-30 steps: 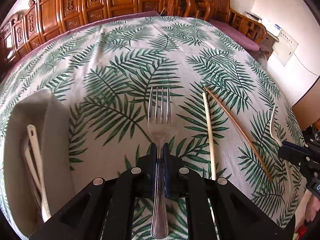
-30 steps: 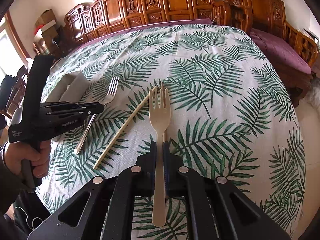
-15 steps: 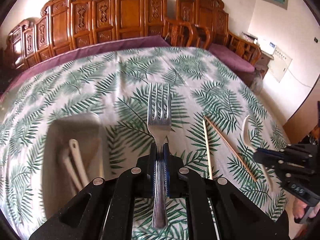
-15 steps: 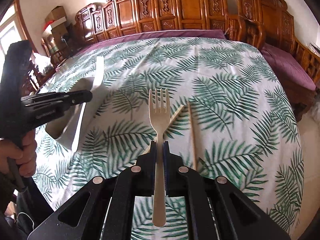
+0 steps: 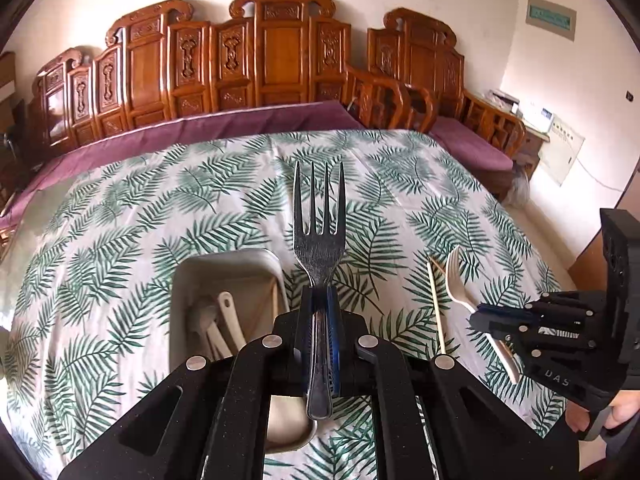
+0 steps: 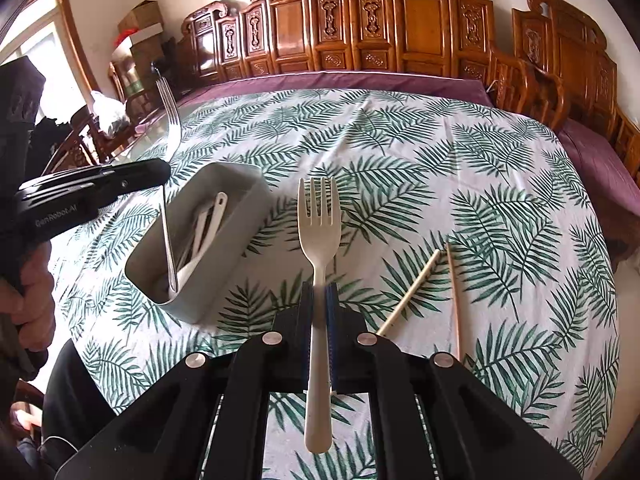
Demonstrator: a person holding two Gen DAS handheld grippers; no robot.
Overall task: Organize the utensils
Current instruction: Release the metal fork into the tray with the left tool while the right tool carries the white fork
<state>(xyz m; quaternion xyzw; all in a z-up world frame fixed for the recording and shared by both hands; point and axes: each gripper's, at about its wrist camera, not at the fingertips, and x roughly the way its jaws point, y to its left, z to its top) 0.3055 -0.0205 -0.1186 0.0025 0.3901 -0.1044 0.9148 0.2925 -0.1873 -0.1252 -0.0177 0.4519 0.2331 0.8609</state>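
While chopsticks (image 6: pixel 412 295) lie beside, chairs (image 6: pixel 400 20) ring the table (image 6: pixel 400 140).

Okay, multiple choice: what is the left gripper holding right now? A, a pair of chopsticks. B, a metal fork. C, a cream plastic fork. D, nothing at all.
B: the left gripper is shut on the metal fork, tines pointing away above the grey tray, while the cream plastic fork sits in the right gripper.
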